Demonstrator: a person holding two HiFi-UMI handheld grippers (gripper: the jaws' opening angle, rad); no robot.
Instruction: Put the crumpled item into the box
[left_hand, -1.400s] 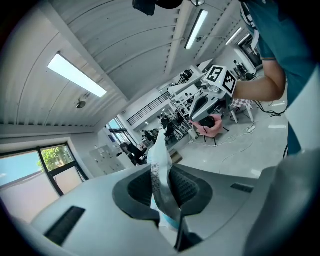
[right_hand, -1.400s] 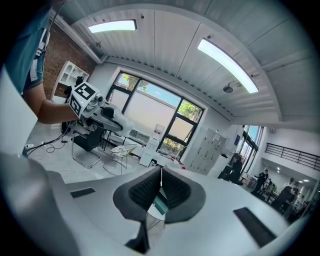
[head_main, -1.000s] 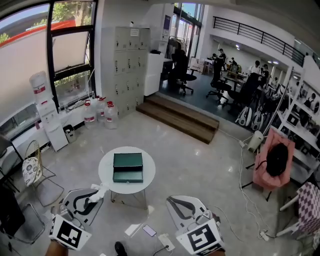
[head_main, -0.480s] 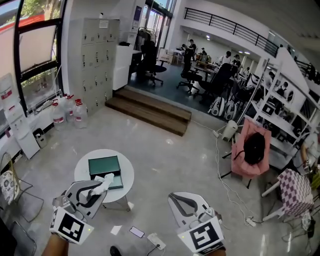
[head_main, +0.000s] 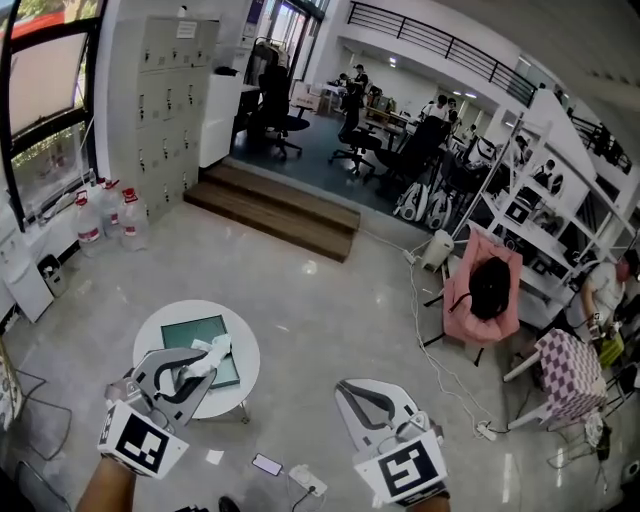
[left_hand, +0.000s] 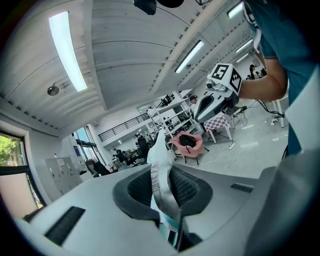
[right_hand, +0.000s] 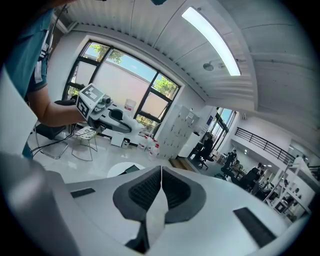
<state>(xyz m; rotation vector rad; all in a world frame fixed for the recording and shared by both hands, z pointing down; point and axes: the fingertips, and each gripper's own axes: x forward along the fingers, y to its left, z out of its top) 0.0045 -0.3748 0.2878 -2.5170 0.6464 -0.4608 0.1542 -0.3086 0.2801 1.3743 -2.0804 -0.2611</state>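
A dark green box (head_main: 187, 335) lies on a small round white table (head_main: 150, 328), also seen far off in the right gripper view as the table (right_hand: 123, 169). My left gripper (head_main: 203, 361) is shut on a white crumpled item (head_main: 214, 351) and hangs over the table beside the box's near right corner. In the left gripper view the crumpled item (left_hand: 160, 172) stands pinched between the dark pads. My right gripper (head_main: 350, 392) hovers over the floor to the right of the table, jaws shut with nothing in them; the right gripper (right_hand: 161, 172) shows its pads meeting.
A phone (head_main: 266, 464) and a power strip (head_main: 306, 480) lie on the floor near my feet. Water bottles (head_main: 108, 216) stand at the left wall, wooden steps (head_main: 275, 208) lie beyond, and a pink chair with a black bag (head_main: 484, 290) stands at the right.
Both grippers have swung across the room and the view has turned right. The left gripper, still holding the crumpled item, has come from the table's front edge to over the box's corner.
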